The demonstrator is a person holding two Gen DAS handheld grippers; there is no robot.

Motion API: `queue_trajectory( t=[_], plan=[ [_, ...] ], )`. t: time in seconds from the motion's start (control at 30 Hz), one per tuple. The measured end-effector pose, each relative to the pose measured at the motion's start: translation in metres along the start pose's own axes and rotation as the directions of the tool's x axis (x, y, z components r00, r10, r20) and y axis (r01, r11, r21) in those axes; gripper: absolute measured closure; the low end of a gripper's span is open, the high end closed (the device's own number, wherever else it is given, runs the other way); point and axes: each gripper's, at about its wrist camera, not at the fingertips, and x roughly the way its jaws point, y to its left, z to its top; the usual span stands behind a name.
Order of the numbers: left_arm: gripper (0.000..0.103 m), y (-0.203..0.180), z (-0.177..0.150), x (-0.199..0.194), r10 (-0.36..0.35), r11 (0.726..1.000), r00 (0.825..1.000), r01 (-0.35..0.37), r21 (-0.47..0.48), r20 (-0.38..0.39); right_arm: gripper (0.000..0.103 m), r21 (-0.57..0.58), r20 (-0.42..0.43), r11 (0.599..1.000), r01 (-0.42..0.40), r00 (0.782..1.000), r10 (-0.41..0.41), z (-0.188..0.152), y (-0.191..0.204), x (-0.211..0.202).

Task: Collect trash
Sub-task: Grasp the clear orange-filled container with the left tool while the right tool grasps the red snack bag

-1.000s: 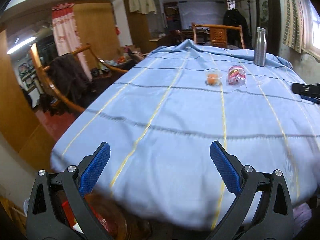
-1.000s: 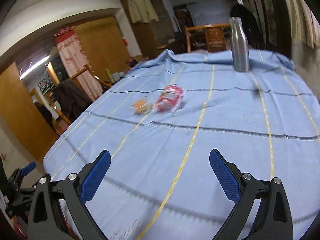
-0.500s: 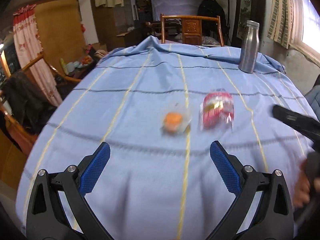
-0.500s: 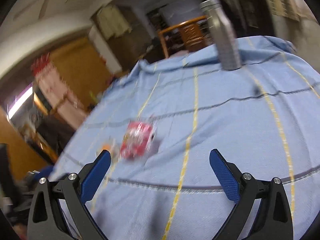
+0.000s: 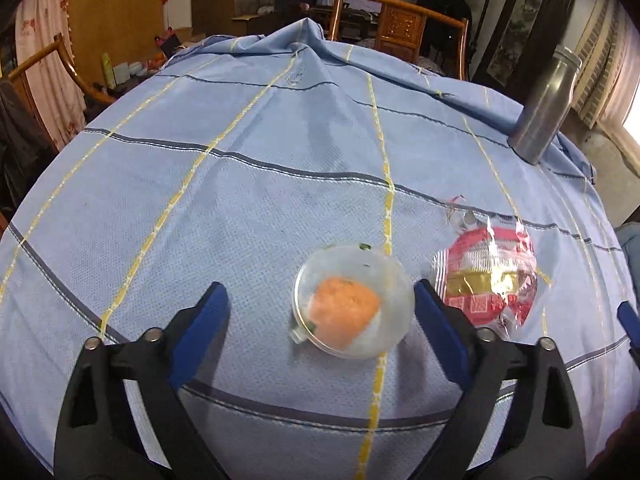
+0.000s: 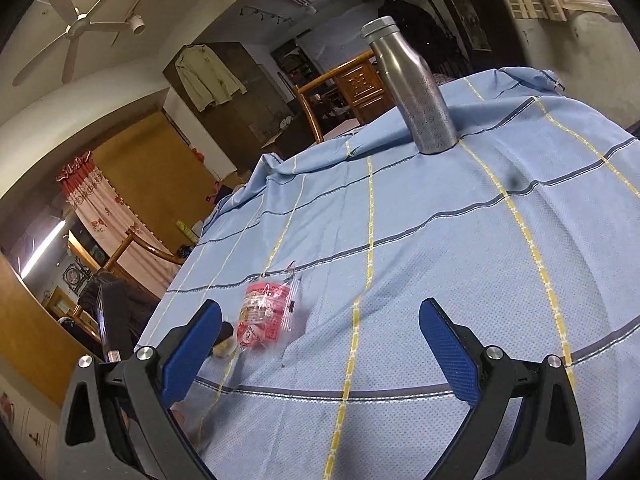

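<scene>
A clear plastic cup with orange food [image 5: 352,312] lies on its side on the blue tablecloth [image 5: 240,208]. A red and gold plastic wrapper [image 5: 490,276] lies just right of it. My left gripper [image 5: 320,320] is open, and the cup lies between its blue fingers, close to the right one. My right gripper [image 6: 320,332] is open and empty over the cloth; the wrapper [image 6: 264,314] lies just right of its left finger, and the cup [image 6: 224,346] is mostly hidden behind that finger.
A steel bottle [image 5: 544,108] stands at the far right of the table, also in the right wrist view [image 6: 416,92]. Wooden chairs [image 5: 400,24] stand beyond the far edge and at the left. The cloth is bunched at the far edge.
My left gripper has moved forward over the table until its fingers straddle the cup. My right gripper has swung closer to the wrapper and tilted.
</scene>
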Motion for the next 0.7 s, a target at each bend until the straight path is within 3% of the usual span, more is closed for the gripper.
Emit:
queue_trajectory(
  t=[0.03, 0.1, 0.3, 0.43, 0.53, 0.6, 0.7],
  plan=[
    [0.036, 0.002, 0.002, -0.001, -0.011, 1.0, 1.0, 0.011, 0.006, 0.003, 0.006, -0.011, -0.007, 1.0, 0.003, 1.0, -0.003, -0.001, 0.002, 0.002],
    [0.047, 0.005, 0.005, -0.003, -0.015, 1.0, 1.0, 0.015, 0.01, 0.005, 0.006, -0.038, -0.013, 0.999, 0.014, 1.0, -0.015, -0.004, 0.005, 0.002],
    [0.047, 0.026, 0.006, -0.023, 0.047, 0.999, 0.998, -0.046, -0.027, 0.042, 0.006, -0.096, -0.019, 0.995, 0.038, 0.999, -0.04, -0.008, 0.012, 0.006],
    [0.047, 0.055, -0.002, -0.053, 0.026, 0.995, 0.997, -0.019, -0.102, 0.068, 0.006, -0.085, -0.045, 0.996, 0.029, 0.998, -0.033, -0.008, 0.01, 0.011],
    [0.047, 0.071, -0.01, -0.07, 0.11, 0.988, 0.988, -0.096, -0.12, 0.111, 0.006, -0.09, -0.056, 0.996, 0.022, 0.998, -0.027, -0.009, 0.01, 0.012],
    [0.047, 0.08, -0.015, -0.073, 0.145, 0.982, 0.984, -0.13, -0.137, 0.103, 0.006, -0.108, -0.054, 0.994, 0.025, 0.998, -0.031, -0.01, 0.013, 0.013],
    [0.047, 0.091, -0.016, -0.069, 0.141, 0.977, 0.987, -0.126, -0.172, 0.076, 0.006, -0.134, -0.062, 0.991, 0.006, 0.998, -0.015, -0.015, 0.019, 0.013]
  ],
)
